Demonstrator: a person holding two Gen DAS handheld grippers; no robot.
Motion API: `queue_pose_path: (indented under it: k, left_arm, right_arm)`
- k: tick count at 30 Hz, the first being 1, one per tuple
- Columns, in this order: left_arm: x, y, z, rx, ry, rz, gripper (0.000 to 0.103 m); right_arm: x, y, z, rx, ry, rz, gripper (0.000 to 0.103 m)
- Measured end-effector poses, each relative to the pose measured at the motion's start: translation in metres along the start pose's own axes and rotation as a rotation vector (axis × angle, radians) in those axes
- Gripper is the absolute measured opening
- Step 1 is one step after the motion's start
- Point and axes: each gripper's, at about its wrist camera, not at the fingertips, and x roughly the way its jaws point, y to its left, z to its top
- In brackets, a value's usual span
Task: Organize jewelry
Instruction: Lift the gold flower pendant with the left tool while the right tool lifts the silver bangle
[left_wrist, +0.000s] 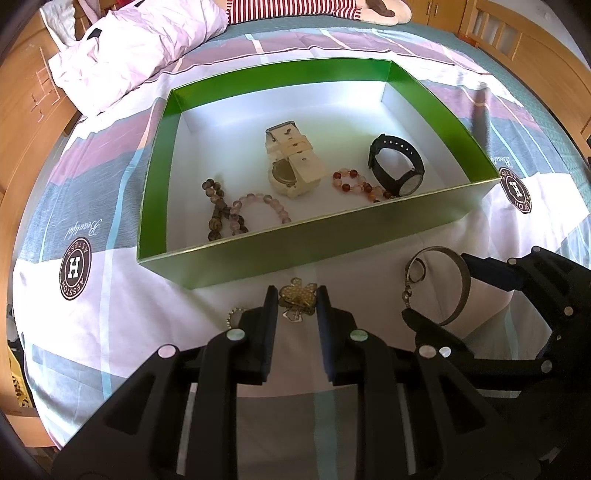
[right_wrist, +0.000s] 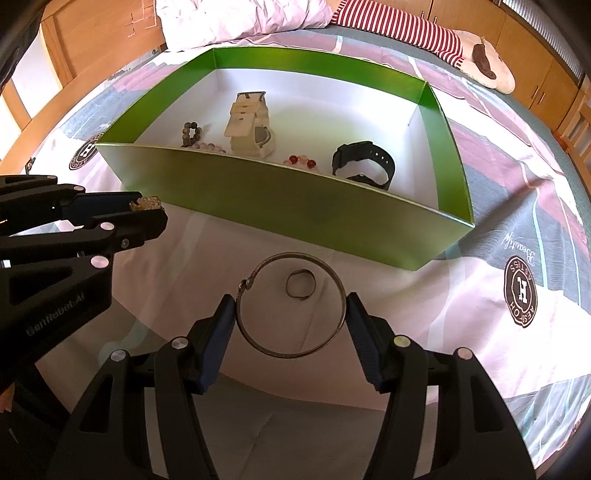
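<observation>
Two tools were at work over the bed (left_wrist: 369, 55), both hovering just in front of the green box (left_wrist: 295, 254). Left tool (left_wrist: 296, 300) was clenched on a gold flower-shaped brooch (left_wrist: 297, 293), pads pressed to either side of it, low over the bedspread! Right tool (right_wrist: 290, 314) had its pads against the opposite sides of a thin metal bangle (right_wrist: 291, 304), grasping it across its full width (a small ring (right_wrist: 300, 284) lay on the sheet inside the hoop, untouched). Inside the box, already laid out on the white floor: a cream watch (left_wrist: 291, 162) in the middle, a black watch (left_wrist: 399, 166) to its right, a red-and-pink bead bracelet (left_wrist: 354, 184) between them, and two more bead bracelets, brown (left_wrist: 218, 210) and pale pink (left_wrist: 258, 210), overlapping at the left.
</observation>
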Motion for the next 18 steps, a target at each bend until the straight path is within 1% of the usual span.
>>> queue_pose_path:
  k: [18]
  left_arm:
    - [0.0012, -0.002, -0.0005, 0.011, 0.001, 0.002, 0.021]
  right_arm:
    - [0.0027, 0.002, -0.0013, -0.004, 0.004, 0.002, 0.061]
